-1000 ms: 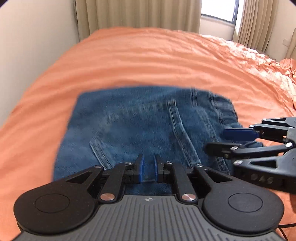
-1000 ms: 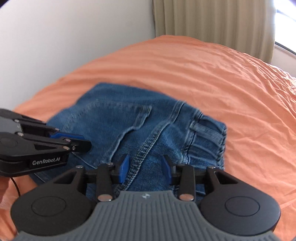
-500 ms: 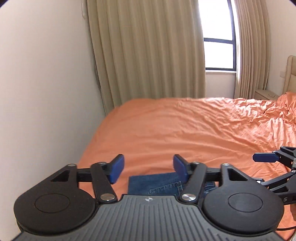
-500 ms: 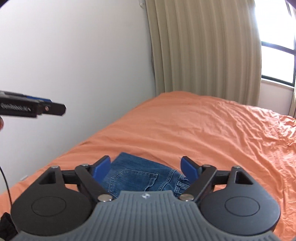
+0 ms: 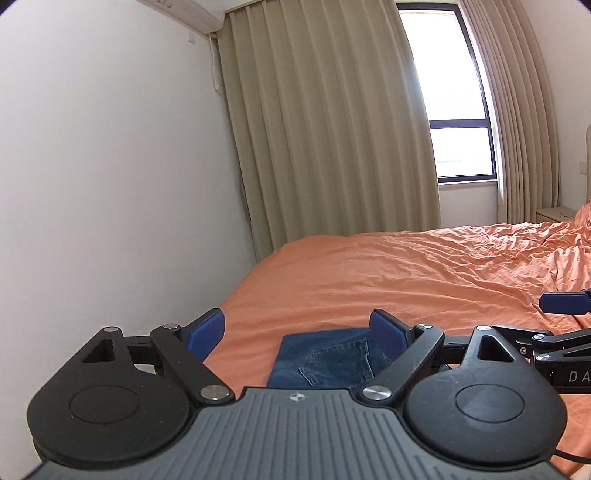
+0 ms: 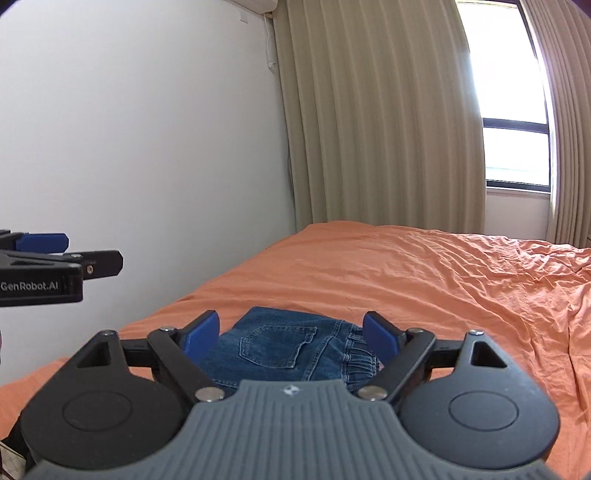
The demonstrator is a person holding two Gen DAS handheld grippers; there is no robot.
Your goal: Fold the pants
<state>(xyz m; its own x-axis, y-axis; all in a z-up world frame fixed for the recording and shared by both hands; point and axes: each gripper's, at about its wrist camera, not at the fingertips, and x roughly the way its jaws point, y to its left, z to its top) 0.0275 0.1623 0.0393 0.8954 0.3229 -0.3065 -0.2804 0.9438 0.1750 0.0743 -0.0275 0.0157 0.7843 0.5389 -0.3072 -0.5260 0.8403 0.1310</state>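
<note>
**Folded jeans on bed, both grippers raised and spread**

Item: blue denim pants (image 6: 291,349), folded into a compact rectangular bundle. A back pocket faces up; the gathered waistband with belt loops lies at the bundle's right edge in the right wrist view. Location: flat on the orange bedsheet (image 6: 424,280), near the bed's near-left corner, close to the white wall (image 6: 147,147). In the left wrist view the same pants (image 5: 325,360) show only partly, their near edge hidden behind the gripper body.

Left gripper (image 5: 297,330): jaws spread wide, blue pads (image 5: 205,332) holding nothing, raised above the bed and apart from the denim. It also enters the right wrist view from the left edge (image 6: 88,254), lifted in front of the wall, with lettering "GenRobot.AI" on its side.

Right gripper (image 6: 290,330): jaws likewise spread wide, nothing between the blue pads (image 6: 380,334), held above the bundle without touching it. It appears at the right edge of the left wrist view (image 5: 554,321), one blue pad showing.

Surroundings: sheet smooth around the pants, rumpled toward the far right. Beige curtains (image 5: 332,129) hang beyond the foot of the bed, parted around a bright window (image 5: 454,92). An air-conditioning unit (image 5: 184,11) sits high on the wall.
</note>
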